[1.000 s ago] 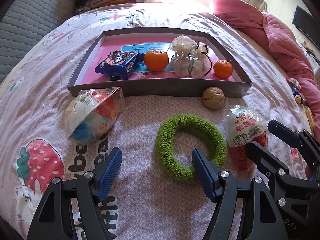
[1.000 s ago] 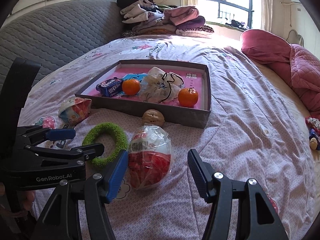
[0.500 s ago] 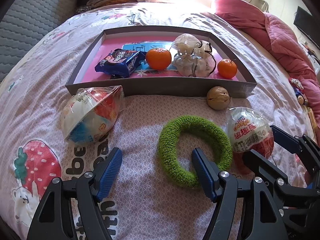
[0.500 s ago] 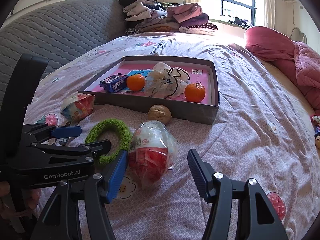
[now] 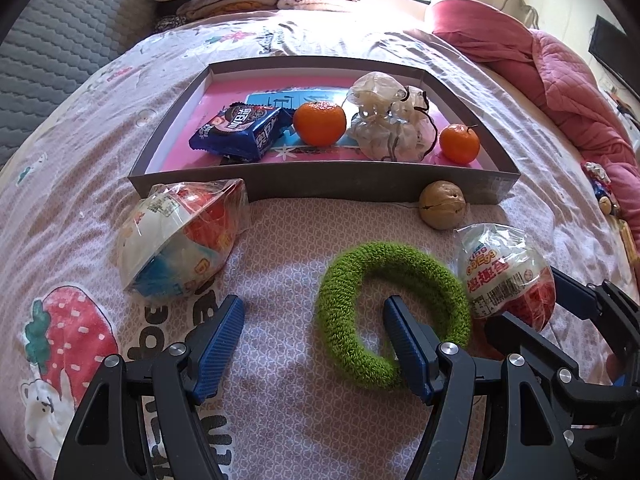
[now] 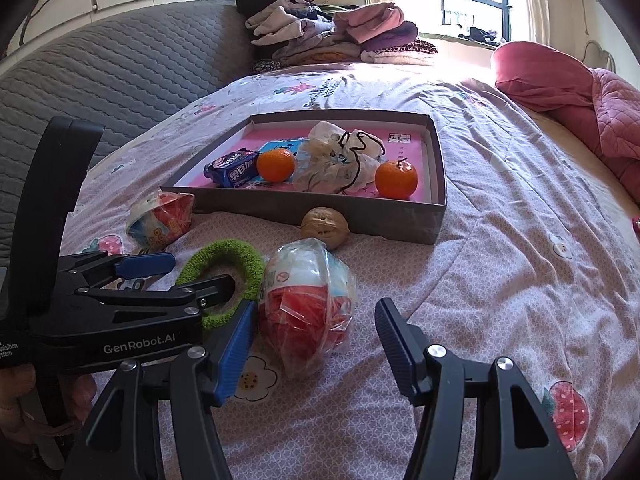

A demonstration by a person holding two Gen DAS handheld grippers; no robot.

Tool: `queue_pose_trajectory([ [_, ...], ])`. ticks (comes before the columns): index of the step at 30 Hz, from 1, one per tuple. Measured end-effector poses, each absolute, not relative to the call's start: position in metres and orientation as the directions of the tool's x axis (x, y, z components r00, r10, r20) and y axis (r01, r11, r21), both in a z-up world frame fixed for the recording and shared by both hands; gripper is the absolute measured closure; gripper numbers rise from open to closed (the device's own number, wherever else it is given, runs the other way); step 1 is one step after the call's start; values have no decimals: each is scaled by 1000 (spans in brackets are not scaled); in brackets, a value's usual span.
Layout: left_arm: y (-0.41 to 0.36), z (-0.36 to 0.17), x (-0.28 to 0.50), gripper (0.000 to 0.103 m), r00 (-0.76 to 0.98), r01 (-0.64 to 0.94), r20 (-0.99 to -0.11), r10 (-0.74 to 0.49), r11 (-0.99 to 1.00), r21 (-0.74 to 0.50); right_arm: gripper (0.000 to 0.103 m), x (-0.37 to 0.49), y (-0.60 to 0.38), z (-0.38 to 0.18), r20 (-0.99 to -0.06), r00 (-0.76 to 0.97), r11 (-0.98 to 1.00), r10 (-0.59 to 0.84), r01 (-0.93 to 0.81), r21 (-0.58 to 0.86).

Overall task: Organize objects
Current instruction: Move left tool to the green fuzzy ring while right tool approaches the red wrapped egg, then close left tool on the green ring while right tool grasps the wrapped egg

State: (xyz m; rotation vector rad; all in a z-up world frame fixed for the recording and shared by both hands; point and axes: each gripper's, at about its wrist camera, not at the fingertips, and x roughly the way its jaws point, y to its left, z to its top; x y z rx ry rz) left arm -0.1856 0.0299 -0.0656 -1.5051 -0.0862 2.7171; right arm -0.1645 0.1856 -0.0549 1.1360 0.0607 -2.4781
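The left gripper (image 5: 312, 344) hangs low over the bed (image 5: 304, 420) with its jaws spread wide and grasping nothing. One finger stands inside the green fuzzy ring (image 5: 394, 312), the other outside it on bare sheet, so one side of the ring lies between them, untouched by the pads.

The right gripper (image 6: 314, 344) has its jaws closing around the wrapped toy egg (image 6: 306, 304), red below and white above. The egg sits between the blue pads. The left pad is just beside the wrapper; whether it touches cannot be told. The right pad stands clear.

A second wrapped toy egg (image 5: 180, 236) lies on its side on the bed, against the front wall of the grey box (image 5: 320, 182). A walnut (image 5: 442, 205) rests just in front of that same wall, toward its right end.

Inside the box, on its pink floor: a blue biscuit packet (image 5: 240, 130) at left, a larger orange (image 5: 319, 123) beside it, a crumpled clear bag with black cord (image 5: 390, 124), and a smaller orange (image 5: 459, 144) at right.

A hand (image 6: 24, 404) grips the left gripper's handle at the lower left of the right wrist view. Folded clothes (image 6: 328, 30) are stacked at the far end of the bed.
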Motion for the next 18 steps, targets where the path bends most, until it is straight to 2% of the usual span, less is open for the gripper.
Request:
queue_pose_trajectory([
  [3, 30, -66, -185, 33, -537, -10, -842, 61, -998, -65, 50, -164, 184, -55, -733, -576, -908, -362, 396, 138],
  [5, 31, -65, -185, 42, -542, -17, -839, 56, -998, -56, 53, -163, 182, -56, -732, -573, -904, -368, 404, 139],
  [18, 36, -62, -181, 72, -551, -56, -830, 88, -996, -68, 54, -163, 184, -56, -731, -569, -902, -375, 407, 146],
])
